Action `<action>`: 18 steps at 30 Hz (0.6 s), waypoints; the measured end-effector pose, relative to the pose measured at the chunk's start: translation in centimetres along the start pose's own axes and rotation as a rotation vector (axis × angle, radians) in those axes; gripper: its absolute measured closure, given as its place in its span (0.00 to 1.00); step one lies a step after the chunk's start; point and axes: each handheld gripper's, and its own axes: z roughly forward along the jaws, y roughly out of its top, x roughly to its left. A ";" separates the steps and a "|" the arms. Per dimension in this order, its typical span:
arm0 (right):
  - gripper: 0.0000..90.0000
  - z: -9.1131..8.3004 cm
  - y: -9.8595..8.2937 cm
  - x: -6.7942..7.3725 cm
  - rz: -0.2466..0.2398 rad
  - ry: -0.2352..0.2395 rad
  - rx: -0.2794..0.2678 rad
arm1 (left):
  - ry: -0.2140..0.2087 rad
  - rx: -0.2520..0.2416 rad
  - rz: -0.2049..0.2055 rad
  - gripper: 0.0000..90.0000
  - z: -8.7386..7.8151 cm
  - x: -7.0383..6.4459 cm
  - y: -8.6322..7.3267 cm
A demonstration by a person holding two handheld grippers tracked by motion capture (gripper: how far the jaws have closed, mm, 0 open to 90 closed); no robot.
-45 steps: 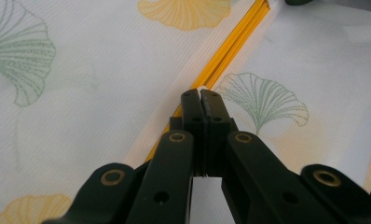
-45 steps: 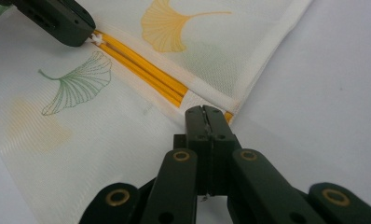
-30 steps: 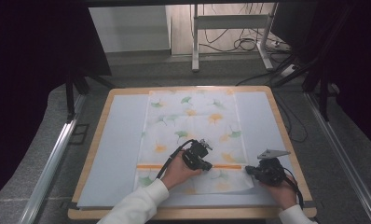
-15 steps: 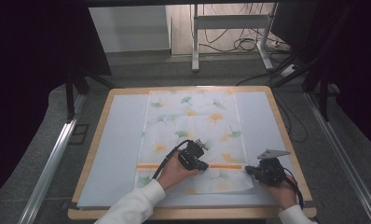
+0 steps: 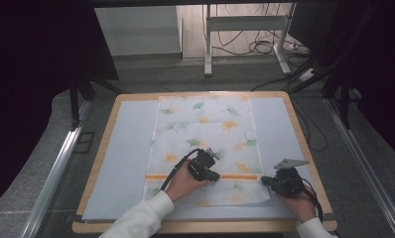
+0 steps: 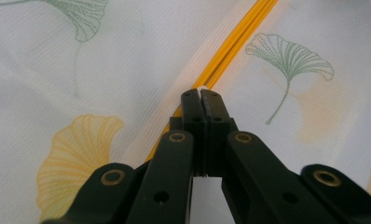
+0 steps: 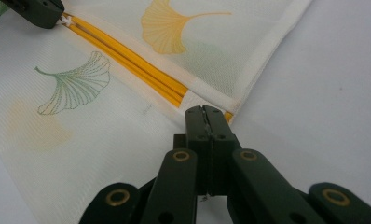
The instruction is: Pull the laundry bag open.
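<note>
- The bag (image 5: 205,144), a white mesh one printed with ginkgo leaves, lies flat on the table's (image 5: 111,163) pale mat, reaching from the far edge to near the front edge; its orange zip (image 5: 200,176) runs across it close to the front.
- The left gripper (image 6: 201,94) sits mid-zip, jaws closed on the small white pull (image 6: 200,88). Judged from this, the step is sliding the zip; keep the pinch firm and draw straight along the orange line, low to the mesh, so the pull does not slip out.
- The right gripper (image 7: 205,111) is at the bag's right edge, jaws pressed together on the fabric at the zip's end (image 7: 228,115). It should anchor there, pulling slightly outward to keep the zip taut.
- Risk: mesh bunching under the slider if tension drops.
</note>
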 end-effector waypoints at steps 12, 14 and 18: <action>1.00 0.0 0.0 0.0 0.002 0.001 -0.001 | 0.005 0.000 -0.003 1.00 -0.3 0.3 -0.3; 1.00 0.0 0.0 0.0 0.002 0.002 -0.001 | 0.007 0.001 -0.006 1.00 -0.4 0.3 -0.4; 1.00 0.0 0.0 0.0 0.001 0.002 -0.001 | 0.005 0.001 -0.010 1.00 -0.5 0.5 -0.6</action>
